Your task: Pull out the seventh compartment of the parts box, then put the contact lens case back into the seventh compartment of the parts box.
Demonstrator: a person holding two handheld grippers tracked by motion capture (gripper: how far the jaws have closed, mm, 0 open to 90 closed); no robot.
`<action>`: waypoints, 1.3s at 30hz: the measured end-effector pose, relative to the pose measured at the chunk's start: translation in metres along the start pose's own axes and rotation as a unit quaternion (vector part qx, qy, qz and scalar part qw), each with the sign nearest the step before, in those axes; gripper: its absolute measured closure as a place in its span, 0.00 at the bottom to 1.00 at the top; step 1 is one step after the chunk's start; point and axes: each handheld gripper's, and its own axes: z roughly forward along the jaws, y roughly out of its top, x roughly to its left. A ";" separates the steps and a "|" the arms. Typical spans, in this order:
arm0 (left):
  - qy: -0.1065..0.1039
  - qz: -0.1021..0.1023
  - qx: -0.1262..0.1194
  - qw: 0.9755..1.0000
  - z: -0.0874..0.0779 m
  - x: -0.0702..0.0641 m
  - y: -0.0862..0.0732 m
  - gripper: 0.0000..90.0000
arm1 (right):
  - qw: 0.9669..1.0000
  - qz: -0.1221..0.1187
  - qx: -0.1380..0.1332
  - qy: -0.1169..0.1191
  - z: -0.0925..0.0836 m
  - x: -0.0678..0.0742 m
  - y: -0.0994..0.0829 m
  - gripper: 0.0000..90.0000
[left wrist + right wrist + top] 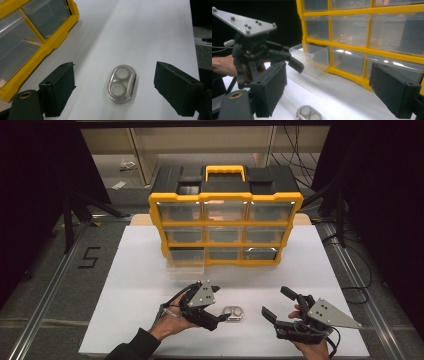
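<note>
A small clear oval case with two round wells lies flat on the white tabletop, near the front. My left gripper is open just to its left, and in the left gripper view the case lies between the spread jaws, untouched. To the case's right, my right gripper stands open with nothing in it. The right gripper view has the case low between its jaws and the left gripper beyond. A yellow and black drawer organizer stands behind.
The organizer's bottom left clear drawer is pulled out over the table; it also appears in the right gripper view. The other drawers sit pushed in. A black tape mark lies left of the white top. Dark stands flank the table.
</note>
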 end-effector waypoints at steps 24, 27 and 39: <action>-0.027 0.015 0.054 0.998 0.029 0.002 0.005 0.19 | 1.000 -0.002 -0.002 -0.002 -0.001 -0.001 0.000 0.17; -0.024 0.017 0.057 0.998 0.031 0.003 0.005 0.19 | 1.000 -0.002 -0.001 -0.003 -0.001 -0.001 0.000 0.17; -0.035 0.027 0.082 0.996 0.041 0.002 0.008 0.19 | 1.000 -0.001 -0.002 -0.002 -0.001 -0.001 0.001 0.17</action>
